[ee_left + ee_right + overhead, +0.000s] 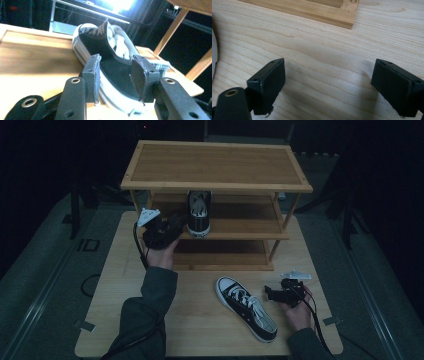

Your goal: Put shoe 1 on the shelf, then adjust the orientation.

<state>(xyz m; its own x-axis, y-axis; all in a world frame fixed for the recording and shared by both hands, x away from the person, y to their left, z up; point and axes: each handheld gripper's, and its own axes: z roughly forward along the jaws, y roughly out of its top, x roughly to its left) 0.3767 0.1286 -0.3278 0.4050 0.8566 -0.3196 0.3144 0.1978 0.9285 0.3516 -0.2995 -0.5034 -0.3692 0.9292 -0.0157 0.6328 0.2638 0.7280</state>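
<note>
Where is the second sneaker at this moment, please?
In the high view, the second sneaker lies on the table, right of centre, before the rack, just left of the open right claw.

— Shoe on shelf point(198, 215): black high-top sneaker, white laces, white rubber sole. Standing upright, sitting just above frame centre on the rack's middle shelf point(240, 227), one end poking over the front edge.

— Its mate?

— Shoe on table point(246, 307): same make, lying sole-down in the lower centre-right of the frame, running diagonally, white toe cap pointing upper left, opening facing lower right.
</note>
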